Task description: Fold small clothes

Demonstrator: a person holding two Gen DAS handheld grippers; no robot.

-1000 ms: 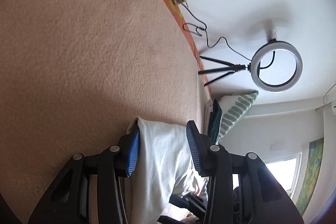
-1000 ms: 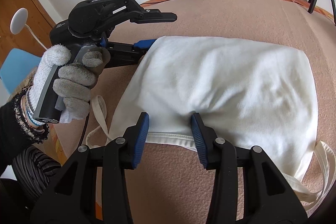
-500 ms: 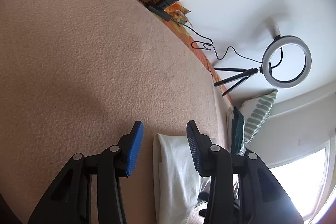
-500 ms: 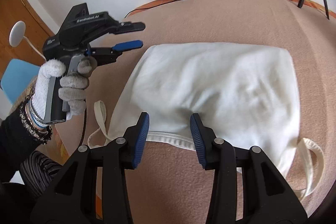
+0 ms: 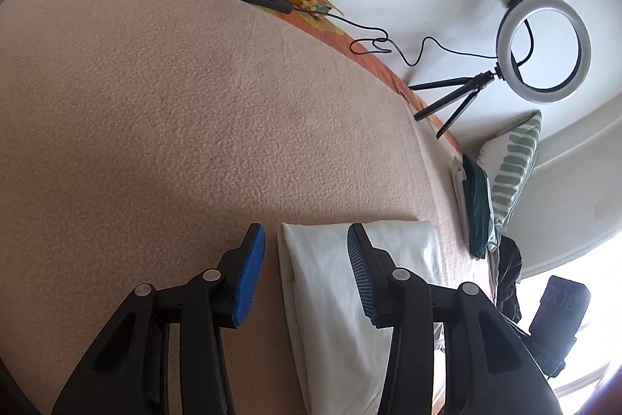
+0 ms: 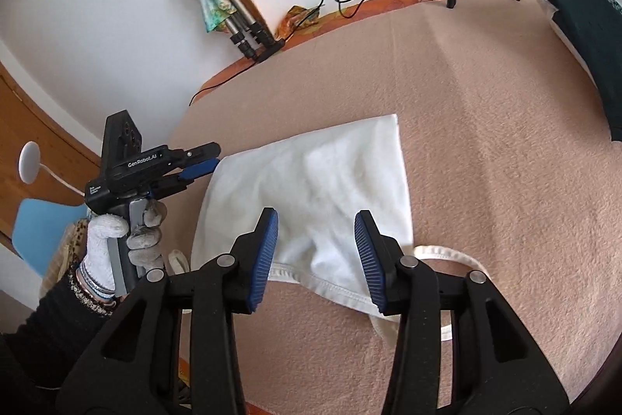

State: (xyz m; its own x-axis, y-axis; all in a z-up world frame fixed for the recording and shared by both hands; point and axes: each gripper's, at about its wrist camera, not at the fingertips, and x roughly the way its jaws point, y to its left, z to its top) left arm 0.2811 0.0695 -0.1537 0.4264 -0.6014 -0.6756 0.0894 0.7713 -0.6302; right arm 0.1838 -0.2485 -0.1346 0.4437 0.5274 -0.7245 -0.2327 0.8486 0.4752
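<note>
Both pairs of jaws stood open and gripped nothing: the right gripper (image 6: 315, 255) hovered over the near hem of the white garment (image 6: 311, 181), its blue pads (image 6: 264, 255) apart above the cloth, while the left gripper (image 5: 307, 275) sat at the garment's left edge with one pad over the fabric and the other over bare blanket (image 5: 155, 104). The garment lay folded once on the beige blanket of the bed, roughly at the centre of the right wrist view, with a strap (image 6: 443, 253) trailing out at about 4 o'clock and another loop by the gloved left hand (image 6: 128, 244) at 8 o'clock. The fold seemed partly done; the next fold would probably go best if the loose straps were tucked onto the cloth first, then both jaws closed on matching corners of one edge, lifted low and carried across together so the layers stayed aligned. Gripping only the top layer risked pulling the fold open. Compared with a second earlier, the left jaws had let go of the cloth edge they were around and drawn back to 9 o'clock of the garment, and the garment looked narrower and squarer, its far corner now crisp. A ring light (image 5: 544, 45) stood at 2 o'clock beyond the bed.
</note>
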